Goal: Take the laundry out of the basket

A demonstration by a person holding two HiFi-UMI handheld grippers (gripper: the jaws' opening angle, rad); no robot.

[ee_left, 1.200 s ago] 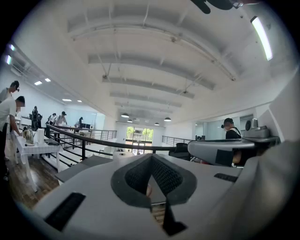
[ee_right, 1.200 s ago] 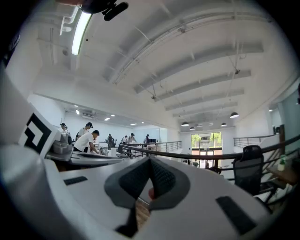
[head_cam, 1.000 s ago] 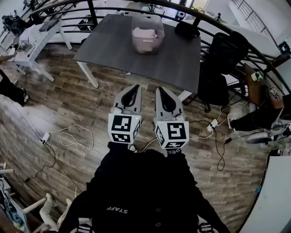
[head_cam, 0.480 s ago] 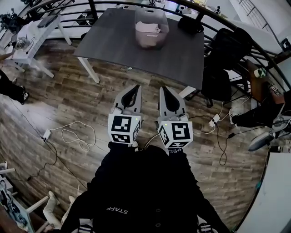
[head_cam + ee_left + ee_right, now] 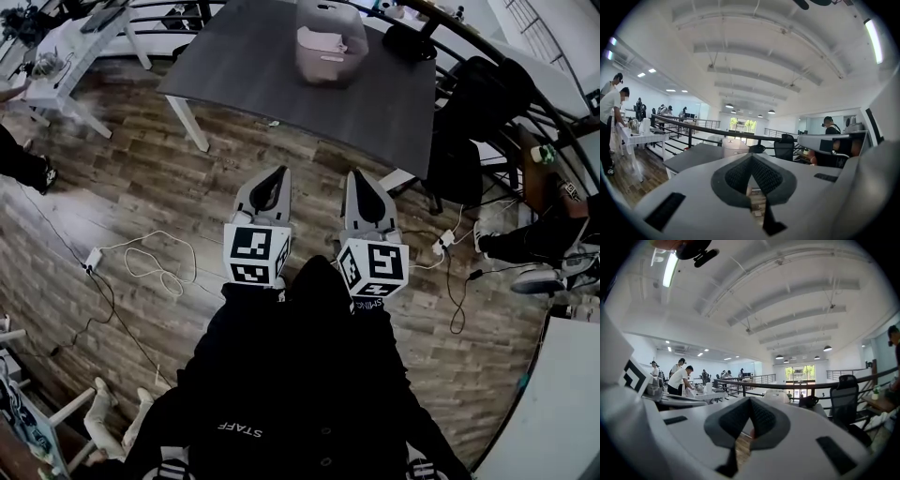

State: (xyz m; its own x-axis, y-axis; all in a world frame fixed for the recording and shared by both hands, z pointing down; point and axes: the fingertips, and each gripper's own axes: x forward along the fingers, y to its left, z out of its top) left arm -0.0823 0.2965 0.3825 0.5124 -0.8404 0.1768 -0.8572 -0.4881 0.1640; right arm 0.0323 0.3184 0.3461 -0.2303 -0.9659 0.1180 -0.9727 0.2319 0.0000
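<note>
Both tongs, my left grey two-jaw gripper (image 5: 275, 174) and right grey two-jaw gripper (image 5: 360, 176), have dropped and drifted apart, jaws together on nothing. At twelve o'clock, well apart, the translucent plastic basket (image 5: 330, 58) of pale pink laundry (image 5: 319, 39) waits on the dark grey table (image 5: 244, 75); I judge the approach unfinished.

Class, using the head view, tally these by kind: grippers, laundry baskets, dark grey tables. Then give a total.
Grippers: 2 (left gripper, right gripper)
Laundry baskets: 1 (basket)
Dark grey tables: 1 (table)
Total: 4
</note>
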